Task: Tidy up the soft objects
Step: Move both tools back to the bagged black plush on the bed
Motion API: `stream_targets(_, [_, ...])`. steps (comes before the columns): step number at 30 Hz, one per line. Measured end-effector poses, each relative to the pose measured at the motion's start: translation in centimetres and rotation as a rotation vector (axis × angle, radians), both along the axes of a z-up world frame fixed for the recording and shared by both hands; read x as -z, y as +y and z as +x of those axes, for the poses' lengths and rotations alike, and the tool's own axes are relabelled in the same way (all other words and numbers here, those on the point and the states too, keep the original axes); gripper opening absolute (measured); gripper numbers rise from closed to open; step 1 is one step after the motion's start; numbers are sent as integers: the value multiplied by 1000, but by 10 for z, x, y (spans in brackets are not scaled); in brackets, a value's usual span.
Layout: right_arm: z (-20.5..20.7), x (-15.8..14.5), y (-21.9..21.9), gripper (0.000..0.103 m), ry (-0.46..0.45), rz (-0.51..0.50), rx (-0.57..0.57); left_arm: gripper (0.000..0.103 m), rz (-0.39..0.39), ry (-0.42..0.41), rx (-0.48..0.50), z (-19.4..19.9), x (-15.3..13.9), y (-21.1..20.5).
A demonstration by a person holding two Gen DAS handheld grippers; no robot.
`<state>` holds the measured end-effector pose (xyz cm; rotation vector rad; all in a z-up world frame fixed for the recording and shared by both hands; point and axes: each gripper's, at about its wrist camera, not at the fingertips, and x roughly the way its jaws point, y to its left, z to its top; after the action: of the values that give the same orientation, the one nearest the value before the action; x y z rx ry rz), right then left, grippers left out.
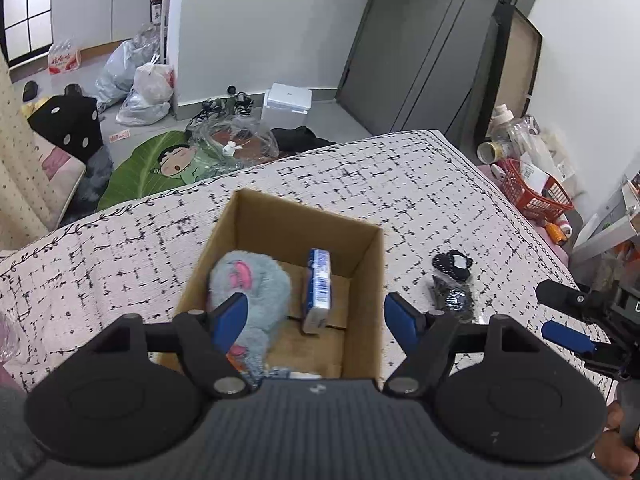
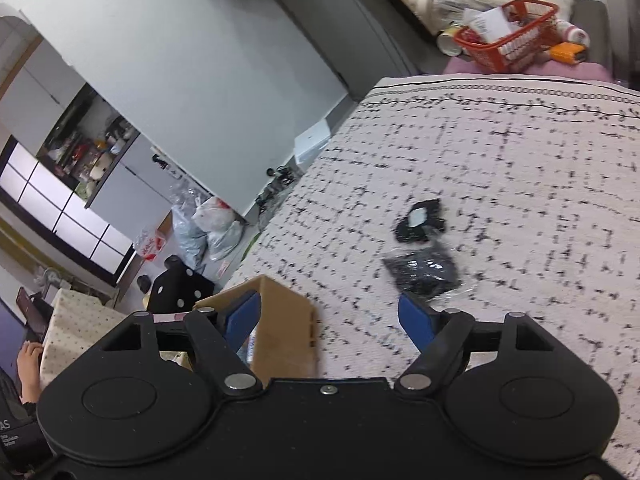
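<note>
Cardboard box (image 1: 280,236) sits open-topped on the bed (image 1: 420,184), which is covered with a white spread bearing a black fleck pattern. Inside the box, a grey-blue plush toy (image 1: 256,280) with pink markings lies against the left wall. A blue-and-white packet (image 1: 319,290) stands on edge just beside it, toward the right wall.

Left gripper (image 1: 318,318) is positioned above the near edge of the box. Its jaws stand wide apart with nothing between the blue pads; no pad touches the plush toy or the packet.

Right gripper (image 2: 330,318) is positioned over the bed, to the right of the box (image 2: 280,320). Its jaws also stand wide apart and hold nothing.

Black bagged item (image 1: 452,284) lies on the spread, right of the box and apart from it. In the right wrist view, this item (image 2: 424,252) lies ahead of the open jaws, untouched. A red basket (image 2: 508,40) sits beyond the far edge of the bed.
</note>
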<state>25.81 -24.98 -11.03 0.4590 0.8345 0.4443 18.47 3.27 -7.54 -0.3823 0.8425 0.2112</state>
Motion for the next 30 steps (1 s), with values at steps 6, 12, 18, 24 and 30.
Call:
stream_targets(6, [8, 10, -21, 75, 40, 19, 42, 74, 16, -14, 21, 10, -3, -22])
stream_targets(12, [18, 16, -38, 75, 69, 47, 67, 74, 26, -18, 43, 23, -4, -42])
stream_targets(18, [27, 19, -51, 75, 86, 71, 83, 74, 40, -14, 59, 37, -2, -62])
stream_targets(24, [39, 24, -63, 75, 102, 78, 97, 74, 37, -2, 79, 53, 8, -82])
stream_targets(30, [50, 33, -69, 75, 123, 83, 97, 74, 23, 4, 87, 70, 19, -101])
